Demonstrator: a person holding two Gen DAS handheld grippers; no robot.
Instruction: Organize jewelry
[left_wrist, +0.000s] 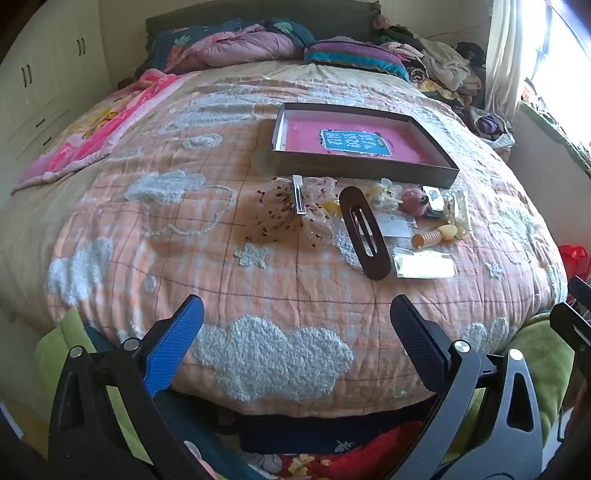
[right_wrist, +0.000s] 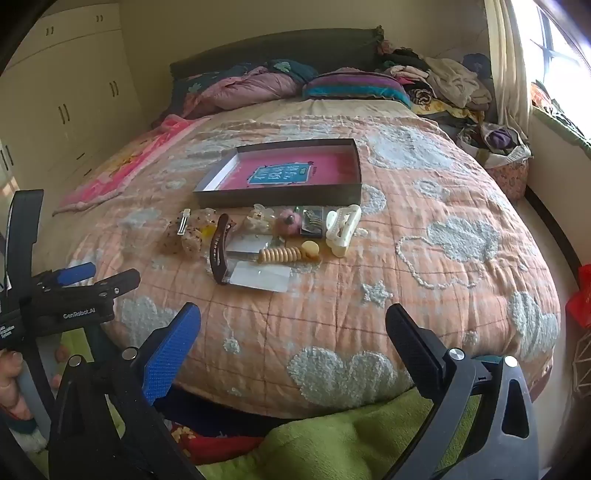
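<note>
A shallow dark box (left_wrist: 439, 173) (right_wrist: 277, 197) with a pink bottom lies open on the quilted bed. In front of it sits a cluster of hair accessories: a long dark brown clip (left_wrist: 364, 232) (right_wrist: 218, 249), a silver clip (left_wrist: 298, 199) (right_wrist: 183, 222) on a speckled scrunchie (left_wrist: 280, 218), a cream claw clip (right_wrist: 341, 229), an orange spiral tie (left_wrist: 428, 238) (right_wrist: 279, 254), a pink pompom (left_wrist: 412, 199) (right_wrist: 288, 223) and clear packets (left_wrist: 424, 264). My left gripper (left_wrist: 297, 332) is open and empty, short of the cluster. My right gripper (right_wrist: 293, 339) is open and empty too.
Pillows and piled clothes (right_wrist: 443, 81) lie at the headboard. White wardrobes (left_wrist: 44, 85) stand on the left, a window and curtain (right_wrist: 517, 55) on the right. A green blanket (right_wrist: 332, 443) lies at the near bed edge. The left gripper's body (right_wrist: 66, 299) shows at the right wrist view's left.
</note>
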